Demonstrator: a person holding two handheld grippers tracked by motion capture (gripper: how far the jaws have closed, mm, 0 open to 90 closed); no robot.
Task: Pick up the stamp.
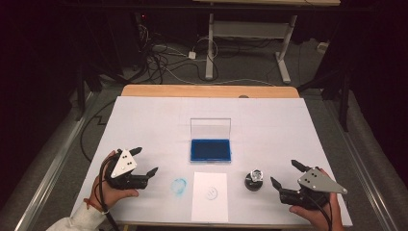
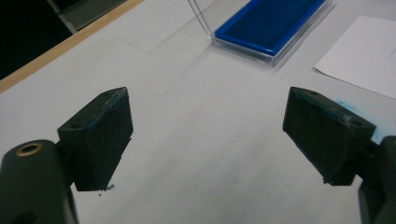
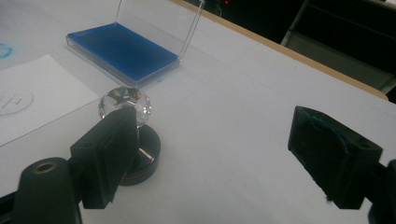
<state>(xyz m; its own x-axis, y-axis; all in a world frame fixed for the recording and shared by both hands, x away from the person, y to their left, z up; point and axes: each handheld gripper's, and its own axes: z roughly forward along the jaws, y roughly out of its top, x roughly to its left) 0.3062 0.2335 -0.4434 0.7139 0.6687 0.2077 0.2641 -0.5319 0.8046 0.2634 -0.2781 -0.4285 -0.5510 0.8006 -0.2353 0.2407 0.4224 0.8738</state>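
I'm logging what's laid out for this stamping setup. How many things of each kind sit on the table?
Stamp with crystal knob: 1
Open blue ink pad: 1
Sheet of white paper: 1
Total: 3

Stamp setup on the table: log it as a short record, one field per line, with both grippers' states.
stamp: round black base with a clear faceted knob, upright on the table, right of the paper
ink pad: blue, in a clear case with its lid up, behind the paper
paper: white sheet bearing a faint round print
smudge: blue ring on the table cover, left of the paper
left gripper: open, holding nothing
right gripper: open, beside the stamp, not gripping it
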